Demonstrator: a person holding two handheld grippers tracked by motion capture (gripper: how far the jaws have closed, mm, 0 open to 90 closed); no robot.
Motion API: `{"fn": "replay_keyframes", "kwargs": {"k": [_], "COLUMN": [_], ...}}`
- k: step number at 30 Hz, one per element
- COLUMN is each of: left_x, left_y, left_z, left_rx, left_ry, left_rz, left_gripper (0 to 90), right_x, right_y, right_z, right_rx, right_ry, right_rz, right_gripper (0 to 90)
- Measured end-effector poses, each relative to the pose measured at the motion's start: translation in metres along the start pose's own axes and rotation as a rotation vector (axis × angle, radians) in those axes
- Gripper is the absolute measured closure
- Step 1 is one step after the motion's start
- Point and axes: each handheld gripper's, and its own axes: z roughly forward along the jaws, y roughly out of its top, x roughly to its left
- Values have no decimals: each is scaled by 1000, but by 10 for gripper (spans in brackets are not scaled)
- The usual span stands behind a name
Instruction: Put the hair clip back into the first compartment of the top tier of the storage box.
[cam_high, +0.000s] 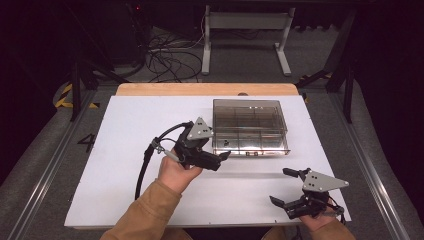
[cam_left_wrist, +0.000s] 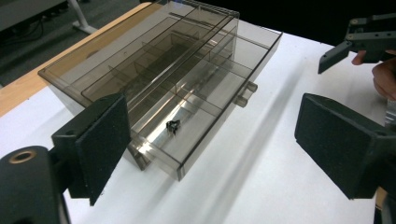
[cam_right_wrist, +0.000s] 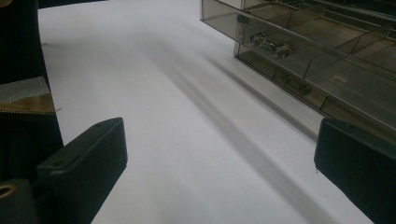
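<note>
My left gripper (cam_high: 226, 154) jaws wide, just beside smoky clear plastic drawer box (cam_high: 250, 125) at table centre-far, small black item (cam_left_wrist: 173, 126) in its near-left compartment, right gripper (cam_high: 284, 186) wide, near-right, white matte tabletop (cam_high: 125, 150).

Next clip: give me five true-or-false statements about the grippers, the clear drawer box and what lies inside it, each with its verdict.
1. The left gripper is open, with nothing between its jaws. True.
2. The right gripper grips the knob of a drawer. False: it is open over the bare white table, apart from the smoky clear organizer box.
3. A small black object lies in a compartment at the near corner of the box. True.
4. The box stands on the floor. False: it stands on the white table.
5. The left gripper is nearer the box than the right gripper. True.
</note>
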Motion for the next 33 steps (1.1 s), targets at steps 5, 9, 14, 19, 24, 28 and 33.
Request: {"fn": "replay_keyframes", "kwargs": {"k": [5,9,14,19,24,28,33], "left_x": [0,-2,-1,3,7,9,12], "left_y": [-9,-17,-30,-46,-64,-77,-94], "left_z": [-14,-25,-39,-51,-63,-71,-82], "left_rx": [-26,-38,-36,-58,-72,-84,-103], "left_ry": [-19,-19,-4,4,24,36,50], "left_rz": [-3,5,-1,-12,-38,-47,-55], "left_gripper": [83,66,51,43,42,41,41], "right_x": [0,1,1,1,1,1,2], "right_y": [0,0,0,0,0,0,0], "right_z": [1,0,0,0,1,0,0], "right_rx": [2,1,-2,0,1,-2,-6], "right_ry": [0,0,-1,0,-2,-3,2], "right_rz": [-1,1,5,3,1,4,5], "right_gripper": [31,31,31,30,30,30,29]}}
